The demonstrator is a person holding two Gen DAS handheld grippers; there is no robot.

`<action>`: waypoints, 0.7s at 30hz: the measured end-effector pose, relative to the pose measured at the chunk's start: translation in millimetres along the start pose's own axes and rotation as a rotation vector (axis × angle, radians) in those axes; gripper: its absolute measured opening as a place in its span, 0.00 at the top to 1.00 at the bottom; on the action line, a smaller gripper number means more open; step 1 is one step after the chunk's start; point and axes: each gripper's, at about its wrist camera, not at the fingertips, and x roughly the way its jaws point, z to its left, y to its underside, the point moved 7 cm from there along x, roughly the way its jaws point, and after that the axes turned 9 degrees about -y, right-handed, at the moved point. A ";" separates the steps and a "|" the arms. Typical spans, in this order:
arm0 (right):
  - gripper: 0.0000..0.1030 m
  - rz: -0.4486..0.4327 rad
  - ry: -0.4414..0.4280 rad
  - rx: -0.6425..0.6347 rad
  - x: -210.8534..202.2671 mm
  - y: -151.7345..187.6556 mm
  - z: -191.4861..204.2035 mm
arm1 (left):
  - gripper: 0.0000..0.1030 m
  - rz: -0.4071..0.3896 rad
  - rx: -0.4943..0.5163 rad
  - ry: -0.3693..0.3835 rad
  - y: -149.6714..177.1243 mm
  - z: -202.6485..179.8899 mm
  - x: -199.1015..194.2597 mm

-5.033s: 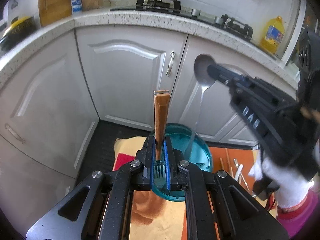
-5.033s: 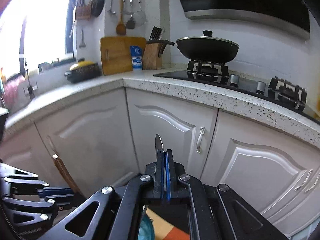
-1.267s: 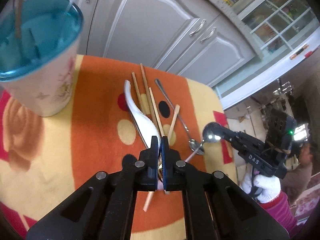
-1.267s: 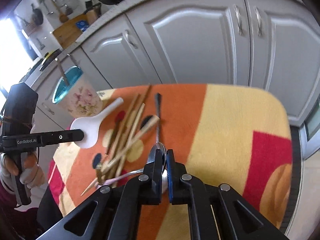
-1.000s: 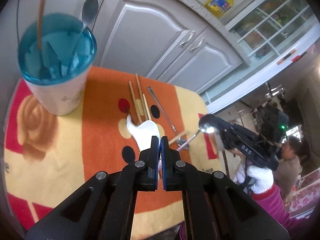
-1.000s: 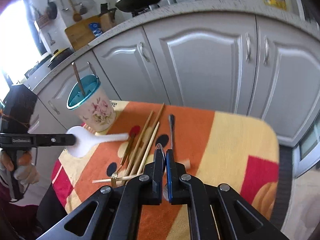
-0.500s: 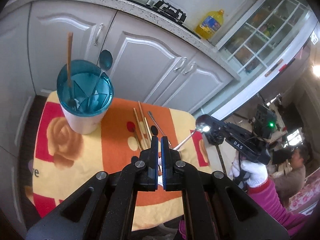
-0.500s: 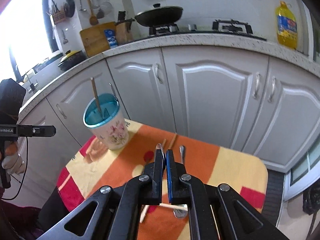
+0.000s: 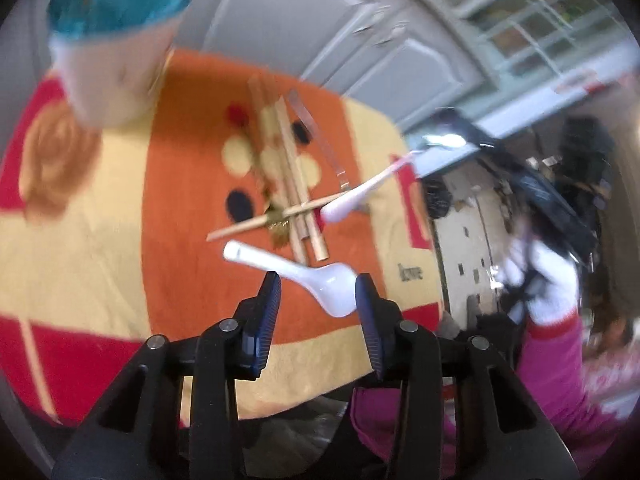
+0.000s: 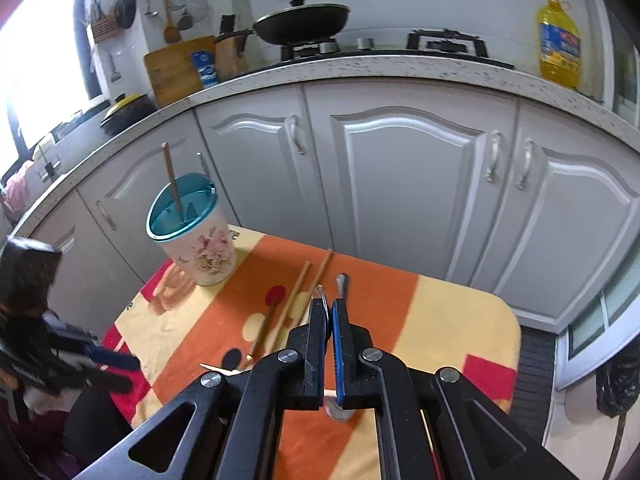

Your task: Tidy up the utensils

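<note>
My left gripper [image 9: 316, 292] is open just above a white ceramic spoon [image 9: 304, 276] that lies on the orange and yellow cloth [image 9: 120, 200]; the spoon's bowl sits between the fingers. Beyond it lie several wooden chopsticks [image 9: 292, 184] and a metal spoon [image 9: 320, 140]. My right gripper [image 10: 329, 312] is shut on a metal spoon with a pink handle [image 9: 360, 196], held above the cloth; its bowl edge [image 10: 321, 300] shows between the fingers. The floral utensil cup with teal rim [image 10: 192, 236] stands at the cloth's far left and holds a wooden utensil and a metal spoon.
White cabinet doors [image 10: 400, 184] stand behind the small table. The counter above carries a stove with a pan [image 10: 300, 24], a cutting board and a yellow oil bottle [image 10: 558, 44]. The table edges drop off on all sides.
My left gripper has opened and the white spoon now lies on the cloth below it; the left view has dropped closer to the table. The right gripper still holds its spoon aloft.
</note>
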 end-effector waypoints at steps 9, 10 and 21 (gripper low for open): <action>0.97 -0.037 -0.028 0.037 -10.2 6.7 -16.3 | 0.55 0.021 -0.273 -0.070 -8.1 12.3 45.7; 0.97 -0.042 -0.034 0.039 -11.1 7.0 -17.5 | 0.55 0.025 -0.282 -0.076 -8.0 10.6 49.7; 0.97 -0.089 -0.095 0.084 -18.9 14.3 -38.5 | 0.54 0.072 -0.341 -0.247 -14.1 15.8 84.0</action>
